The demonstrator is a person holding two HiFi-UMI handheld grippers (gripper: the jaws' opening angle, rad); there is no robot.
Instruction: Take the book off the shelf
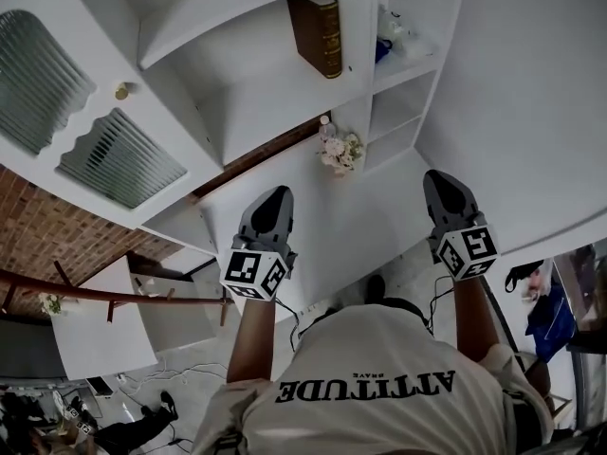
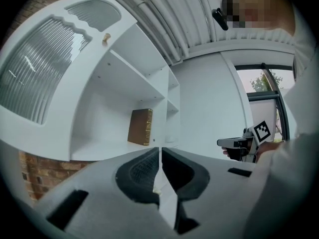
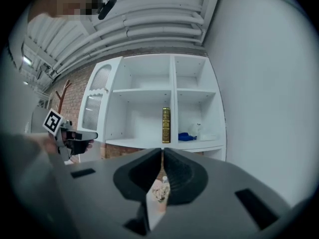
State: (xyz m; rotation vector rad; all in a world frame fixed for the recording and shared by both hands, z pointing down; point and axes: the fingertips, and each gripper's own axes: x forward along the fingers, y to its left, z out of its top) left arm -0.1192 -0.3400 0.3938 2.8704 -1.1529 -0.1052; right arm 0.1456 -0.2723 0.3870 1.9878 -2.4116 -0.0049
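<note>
A brown book point(image 1: 318, 34) with gold print on its spine stands upright in the white shelf unit point(image 1: 256, 93), against the divider. It also shows in the left gripper view point(image 2: 140, 127) and the right gripper view point(image 3: 166, 125). My left gripper point(image 1: 276, 195) is held out in front of me, well short of the shelf, jaws shut and empty point(image 2: 160, 156). My right gripper point(image 1: 438, 178) is level with it to the right, also shut with nothing held point(image 3: 163, 158). Both point toward the shelf.
A small flower bunch with a bottle point(image 1: 340, 150) stands on the shelf below the book. A blue item point(image 3: 185, 136) and a white one point(image 3: 198, 129) lie in the compartment right of the book. A ribbed-glass cabinet door point(image 1: 119, 159) closes the left side. A white wall point(image 1: 531, 102) is at right.
</note>
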